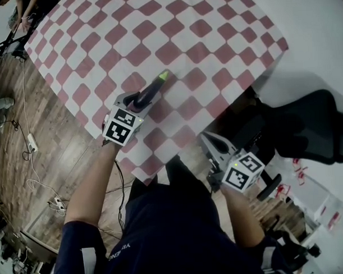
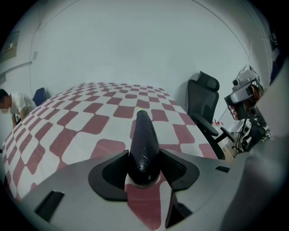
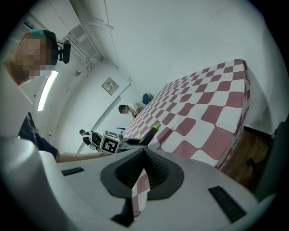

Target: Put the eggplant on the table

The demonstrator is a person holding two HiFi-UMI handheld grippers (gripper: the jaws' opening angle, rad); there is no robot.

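A dark purple eggplant (image 1: 150,92) with a green stem tip sticks out forward from my left gripper (image 1: 137,101), whose jaws are shut on its thick end. It hangs low over the near part of the table (image 1: 213,36), which has a red-and-white checkered cloth. In the left gripper view the eggplant (image 2: 144,144) points away over the cloth (image 2: 81,122) between the two pads. My right gripper (image 1: 208,137) is off the table's near edge, shut and holding nothing. The right gripper view shows the eggplant (image 3: 151,134) and the table (image 3: 212,108) beyond its jaws.
A black office chair (image 1: 311,129) stands to the right of the table, also seen in the left gripper view as the chair (image 2: 203,99). Cables and a power strip (image 1: 31,144) lie on the wooden floor at left. People (image 3: 124,109) are at the table's far end.
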